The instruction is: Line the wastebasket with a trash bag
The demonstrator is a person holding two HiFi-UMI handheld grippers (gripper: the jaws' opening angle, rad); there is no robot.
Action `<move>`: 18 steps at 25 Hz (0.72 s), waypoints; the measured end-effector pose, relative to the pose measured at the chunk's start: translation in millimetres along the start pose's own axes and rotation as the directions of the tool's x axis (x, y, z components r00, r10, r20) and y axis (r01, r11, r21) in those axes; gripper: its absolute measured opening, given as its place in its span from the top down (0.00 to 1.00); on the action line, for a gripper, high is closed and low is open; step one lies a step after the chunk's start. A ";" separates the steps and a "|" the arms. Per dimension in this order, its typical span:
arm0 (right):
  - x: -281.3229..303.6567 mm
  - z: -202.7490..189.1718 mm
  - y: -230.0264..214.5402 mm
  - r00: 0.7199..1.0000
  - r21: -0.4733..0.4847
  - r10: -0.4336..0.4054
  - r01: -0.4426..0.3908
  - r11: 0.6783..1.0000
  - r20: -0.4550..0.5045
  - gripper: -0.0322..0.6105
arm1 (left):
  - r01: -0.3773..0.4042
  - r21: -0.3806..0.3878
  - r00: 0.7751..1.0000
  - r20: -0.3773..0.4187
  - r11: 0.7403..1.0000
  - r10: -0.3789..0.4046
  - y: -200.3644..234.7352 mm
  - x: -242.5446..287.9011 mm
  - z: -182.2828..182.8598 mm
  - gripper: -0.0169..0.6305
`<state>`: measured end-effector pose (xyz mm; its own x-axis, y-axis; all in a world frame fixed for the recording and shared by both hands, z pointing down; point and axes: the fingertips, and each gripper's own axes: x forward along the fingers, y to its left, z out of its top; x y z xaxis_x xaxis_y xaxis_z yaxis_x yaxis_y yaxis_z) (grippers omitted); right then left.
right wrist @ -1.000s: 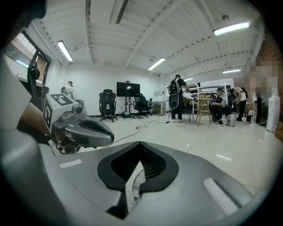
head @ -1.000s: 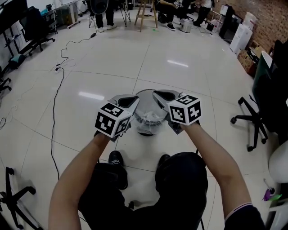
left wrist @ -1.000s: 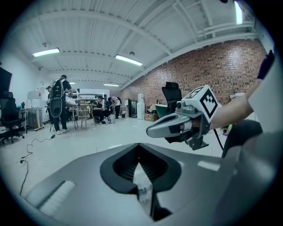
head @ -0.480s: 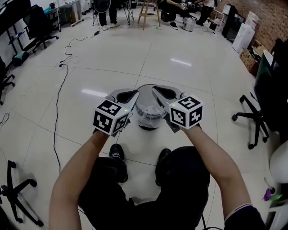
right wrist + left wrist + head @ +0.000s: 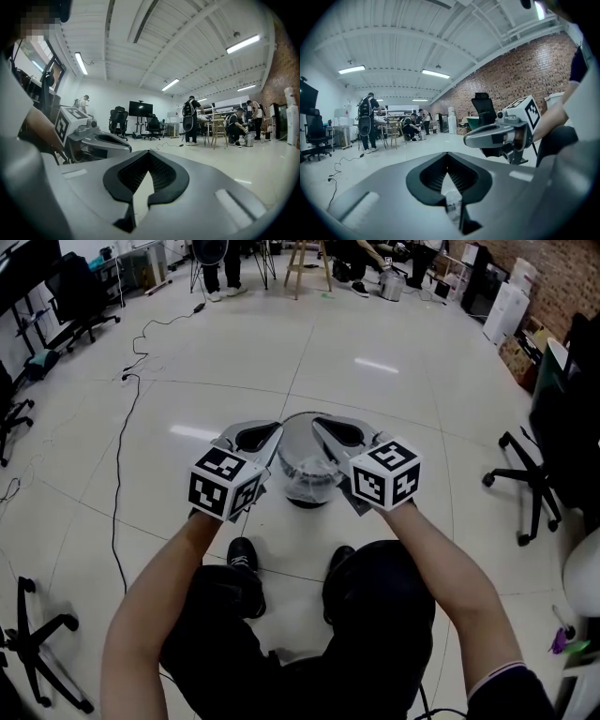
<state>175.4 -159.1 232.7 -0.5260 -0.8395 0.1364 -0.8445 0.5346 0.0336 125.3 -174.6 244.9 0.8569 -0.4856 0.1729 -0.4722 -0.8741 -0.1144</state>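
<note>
A round grey wastebasket (image 5: pixel 294 439) stands on the floor in front of the person's feet, with crumpled whitish trash bag (image 5: pixel 314 486) plastic in its near side. My left gripper (image 5: pixel 277 427) hovers over its left rim and my right gripper (image 5: pixel 315 421) over its right rim, both pointing forward and nearly level. In the left gripper view the jaws (image 5: pixel 448 157) are shut; crinkled clear plastic (image 5: pixel 451 206) shows through the gap behind them, and I cannot tell whether it is pinched. In the right gripper view the jaws (image 5: pixel 149 158) are shut with only floor behind.
Black office chairs stand at the right (image 5: pixel 525 484) and lower left (image 5: pixel 37 643). A black cable (image 5: pixel 120 446) runs across the tiled floor at the left. People, stools and equipment are at the far end (image 5: pixel 225 268). The person's shoes (image 5: pixel 242 570) are just behind the basket.
Both grippers have risen slightly above the wastebasket and stayed shut; the basket has not moved.
</note>
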 end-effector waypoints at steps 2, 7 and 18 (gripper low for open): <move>0.3 -0.1 0.0 1.000 -0.002 0.001 -0.001 1.000 -0.002 0.95 | -0.002 -0.001 1.000 0.003 1.000 0.002 0.6 -0.7 0.9 0.95; 1.0 0.0 2.5 1.000 -0.012 0.002 -0.002 1.000 -0.005 0.95 | -0.007 -0.001 1.000 0.004 1.000 0.007 2.8 -3.1 0.4 0.95; -0.3 0.3 1.8 1.000 -0.018 -0.001 0.001 1.000 -0.002 0.95 | -0.013 -0.005 1.000 0.002 1.000 0.013 2.8 -3.3 -0.7 0.95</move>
<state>174.0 -157.8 232.4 -0.5251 -0.8398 0.1379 -0.8429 0.5356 0.0518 121.0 -175.5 244.7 0.8513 -0.4965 0.1695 -0.4840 -0.8679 -0.1113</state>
